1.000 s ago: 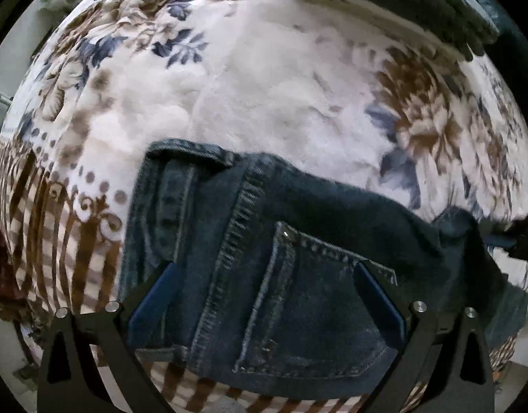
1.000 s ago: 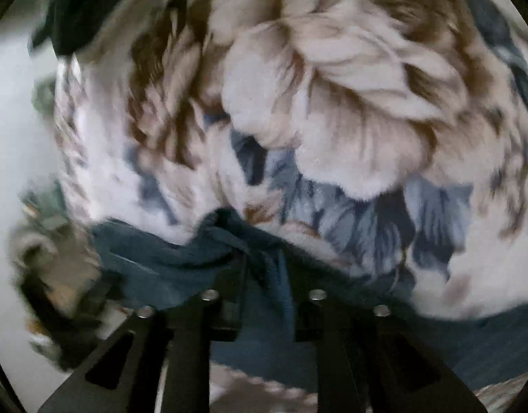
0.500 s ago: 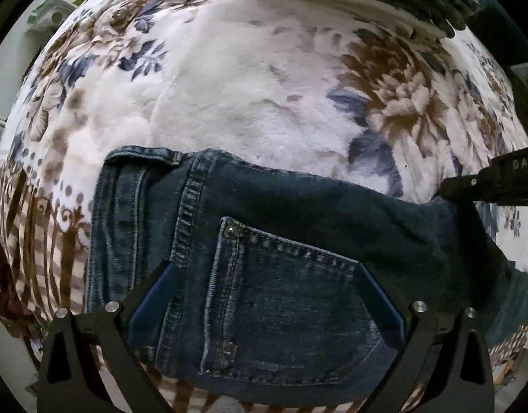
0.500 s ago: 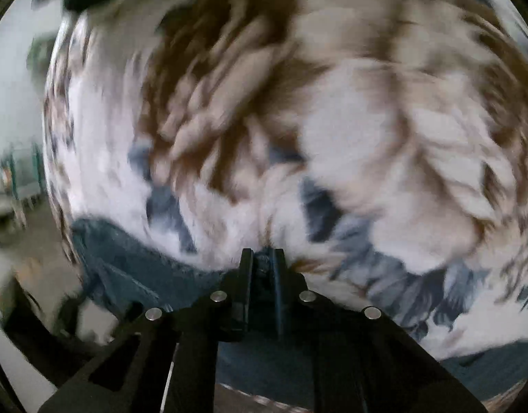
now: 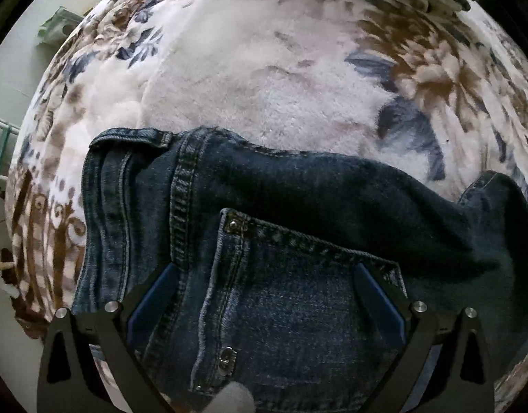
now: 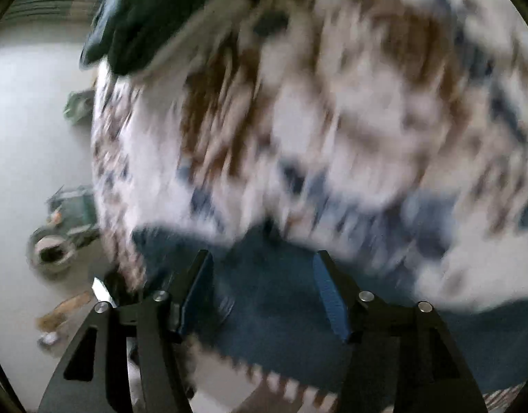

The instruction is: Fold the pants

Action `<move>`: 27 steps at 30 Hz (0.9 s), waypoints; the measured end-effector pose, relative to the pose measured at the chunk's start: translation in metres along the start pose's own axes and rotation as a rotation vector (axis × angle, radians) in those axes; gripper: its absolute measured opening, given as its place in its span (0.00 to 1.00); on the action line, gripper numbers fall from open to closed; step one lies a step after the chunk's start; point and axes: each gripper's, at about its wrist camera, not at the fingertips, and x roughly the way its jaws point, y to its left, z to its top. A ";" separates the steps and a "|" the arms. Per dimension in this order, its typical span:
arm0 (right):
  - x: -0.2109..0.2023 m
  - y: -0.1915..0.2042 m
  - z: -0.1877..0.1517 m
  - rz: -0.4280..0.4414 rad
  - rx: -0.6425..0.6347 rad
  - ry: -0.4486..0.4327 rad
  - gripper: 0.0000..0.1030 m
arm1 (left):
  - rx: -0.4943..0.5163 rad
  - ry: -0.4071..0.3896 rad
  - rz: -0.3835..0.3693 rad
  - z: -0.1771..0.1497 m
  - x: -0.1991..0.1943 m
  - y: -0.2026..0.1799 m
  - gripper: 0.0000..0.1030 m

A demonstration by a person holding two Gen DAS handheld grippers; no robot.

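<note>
Right gripper (image 6: 262,294) opening above jeans (image 5: 281,275), blanket (image 5: 264,86) bare beyond waistband edge

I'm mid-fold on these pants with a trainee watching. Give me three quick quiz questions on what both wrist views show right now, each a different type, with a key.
1. True or false: the left gripper is clamped on the jeans.
2. What do the jeans lie on? A) bare wooden table B) flowered blanket C) metal tray
3. Fill in: in the left wrist view, the left gripper's fingers straddle the jeans' back ____.

Key: 1 false, its fingers stand wide apart above the denim. 2 B. 3 pocket.
</note>
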 end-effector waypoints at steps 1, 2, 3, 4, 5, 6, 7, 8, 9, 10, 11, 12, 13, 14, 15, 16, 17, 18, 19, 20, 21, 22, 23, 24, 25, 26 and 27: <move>0.011 -0.004 -0.007 0.013 0.007 0.044 0.55 | 0.001 0.021 0.001 0.002 -0.001 -0.003 1.00; 0.029 -0.006 -0.011 0.012 0.015 0.073 0.45 | -0.007 0.037 0.001 0.005 -0.006 -0.003 1.00; 0.039 -0.009 -0.011 -0.016 0.028 0.070 0.25 | -0.027 0.040 -0.007 0.007 -0.014 -0.006 1.00; 0.047 -0.023 -0.005 -0.061 0.052 0.058 0.09 | -0.036 0.029 -0.016 0.011 -0.022 -0.009 1.00; 0.056 -0.027 -0.002 -0.071 0.087 0.039 0.04 | -0.035 0.013 -0.022 0.012 -0.031 -0.016 1.00; 0.062 -0.036 0.003 -0.053 0.141 0.008 0.00 | -0.021 -0.006 -0.020 0.014 -0.042 -0.027 1.00; 0.060 -0.046 0.007 -0.040 0.172 -0.015 0.00 | -0.010 -0.019 -0.025 0.015 -0.048 -0.035 1.00; 0.057 -0.053 0.009 -0.021 0.188 -0.023 0.00 | 0.004 -0.028 -0.036 0.017 -0.054 -0.046 1.00; 0.055 -0.055 0.008 -0.005 0.197 -0.022 0.00 | 0.017 -0.032 -0.054 0.020 -0.059 -0.062 1.00; 0.053 -0.055 0.006 0.008 0.200 -0.025 0.00 | 0.028 -0.031 -0.066 0.022 -0.062 -0.075 1.00; 0.042 -0.058 0.001 0.020 0.199 -0.040 0.02 | 0.040 -0.028 -0.069 0.024 -0.064 -0.087 1.00; 0.028 -0.064 -0.005 0.026 0.199 -0.055 0.08 | 0.053 -0.027 -0.072 0.026 -0.069 -0.100 1.00; 0.005 -0.071 -0.015 0.031 0.209 -0.094 0.18 | 0.060 -0.027 -0.081 0.028 -0.075 -0.107 1.00; -0.008 -0.074 -0.028 0.035 0.221 -0.137 0.27 | 0.070 -0.030 -0.100 0.028 -0.082 -0.121 1.00; -0.030 -0.086 -0.041 0.032 0.242 -0.196 0.49 | 0.082 -0.032 -0.121 0.025 -0.091 -0.135 1.00; -0.053 -0.100 -0.057 0.029 0.271 -0.267 0.64 | 0.096 -0.032 -0.136 0.021 -0.097 -0.139 1.00; -0.081 -0.119 -0.079 0.024 0.308 -0.350 0.68 | 0.122 -0.031 -0.149 0.016 -0.104 -0.156 1.00; -0.105 -0.140 -0.103 0.013 0.349 -0.428 0.69 | 0.149 -0.024 -0.156 0.012 -0.107 -0.165 1.00; -0.121 -0.158 -0.128 -0.011 0.397 -0.486 0.69 | 0.176 -0.012 -0.166 0.011 -0.109 -0.177 1.00; -0.138 -0.180 -0.164 -0.052 0.473 -0.542 0.69 | 0.211 0.004 -0.183 0.006 -0.108 -0.194 1.00; -0.153 -0.204 -0.190 -0.064 0.531 -0.581 0.69 | 0.248 0.023 -0.190 -0.002 -0.105 -0.211 1.00; -0.162 -0.224 -0.220 -0.070 0.594 -0.622 0.69 | 0.282 0.044 -0.191 -0.011 -0.103 -0.235 1.00; -0.175 -0.254 -0.256 -0.094 0.685 -0.671 0.69 | 0.307 0.058 -0.195 -0.009 -0.095 -0.241 1.00; -0.181 -0.276 -0.281 -0.100 0.745 -0.706 0.69 | 0.344 0.079 -0.200 -0.017 -0.089 -0.267 1.00; -0.191 -0.307 -0.311 -0.090 0.821 -0.752 0.69 | 0.367 0.093 -0.198 -0.019 -0.084 -0.282 1.00; -0.196 -0.330 -0.329 -0.093 0.876 -0.789 0.69 | 0.393 0.109 -0.198 -0.025 -0.079 -0.302 1.00; -0.202 -0.353 -0.344 -0.081 0.921 -0.835 0.69 | 0.428 0.126 -0.202 -0.032 -0.073 -0.327 1.00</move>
